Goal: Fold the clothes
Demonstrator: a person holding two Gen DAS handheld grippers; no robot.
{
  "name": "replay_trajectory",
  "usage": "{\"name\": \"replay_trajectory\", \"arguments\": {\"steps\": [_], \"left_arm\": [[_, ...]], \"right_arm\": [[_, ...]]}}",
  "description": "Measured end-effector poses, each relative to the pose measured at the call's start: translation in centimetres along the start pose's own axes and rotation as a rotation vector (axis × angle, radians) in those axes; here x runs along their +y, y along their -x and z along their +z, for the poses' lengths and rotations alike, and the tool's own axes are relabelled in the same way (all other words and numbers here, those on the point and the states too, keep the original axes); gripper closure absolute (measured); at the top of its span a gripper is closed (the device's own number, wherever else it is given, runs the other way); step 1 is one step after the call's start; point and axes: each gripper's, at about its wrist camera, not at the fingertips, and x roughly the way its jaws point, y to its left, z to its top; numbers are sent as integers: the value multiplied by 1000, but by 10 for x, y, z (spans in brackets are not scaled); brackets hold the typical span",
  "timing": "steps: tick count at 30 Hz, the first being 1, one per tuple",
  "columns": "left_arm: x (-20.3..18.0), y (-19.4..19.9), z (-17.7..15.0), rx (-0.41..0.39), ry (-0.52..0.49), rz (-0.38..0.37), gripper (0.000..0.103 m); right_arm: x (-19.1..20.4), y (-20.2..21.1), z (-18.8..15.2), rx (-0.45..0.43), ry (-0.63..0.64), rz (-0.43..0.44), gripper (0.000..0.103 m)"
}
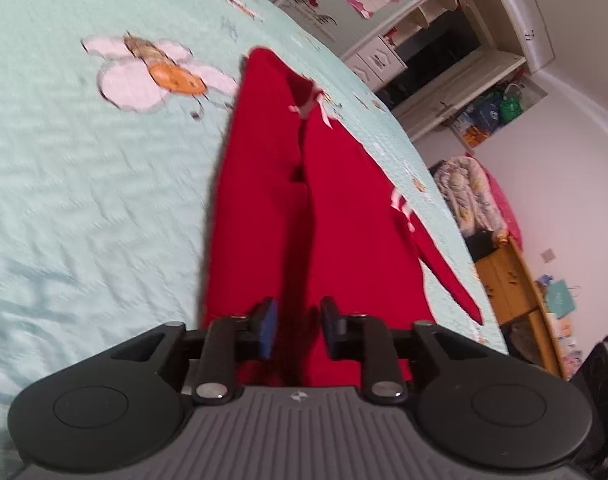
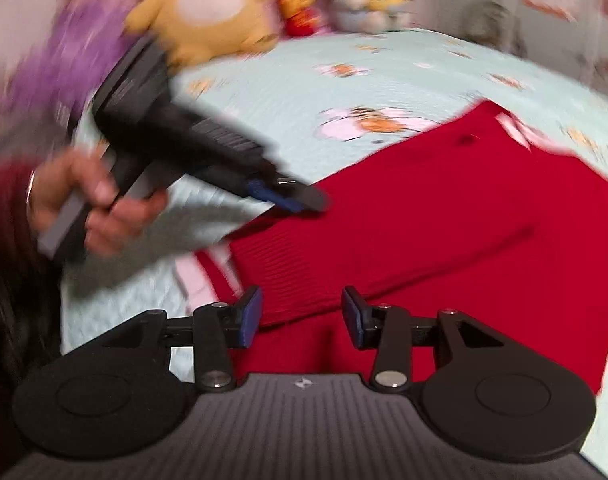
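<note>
Where bee-print bedspread [image 1: 83,200] lies | red garment [image 1: 263,220] flat | shelves [image 1: 444,52] behind

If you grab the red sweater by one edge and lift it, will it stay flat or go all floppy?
Probably floppy: the red sweater is a soft ribbed knit that already lies in folds on the bedspread, so lifted by one edge it would likely droop. Its sleeve would probably dangle. It looks thick, so perhaps a little heavy for clothing.
</note>
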Motion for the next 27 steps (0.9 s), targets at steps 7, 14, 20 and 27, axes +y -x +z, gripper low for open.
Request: {"name": "replay_trajectory", "arguments": {"steps": [7, 14, 20, 27], "left_arm": [[-21, 19, 8, -63, -107, -17, 74], [-34, -25, -1, 109, -199, -81, 61], [-23, -25, 1, 119, -169, -90, 67], [-60, -36, 31, 5, -275, -174, 64]], "right_arm": [[-75, 26, -14, -231, -469, -5, 59], [-96, 3, -1, -289, -616, 41, 59], [-145, -21, 27, -362, -733, 17, 59], [-199, -64, 68, -409, -755, -8, 67]]}}
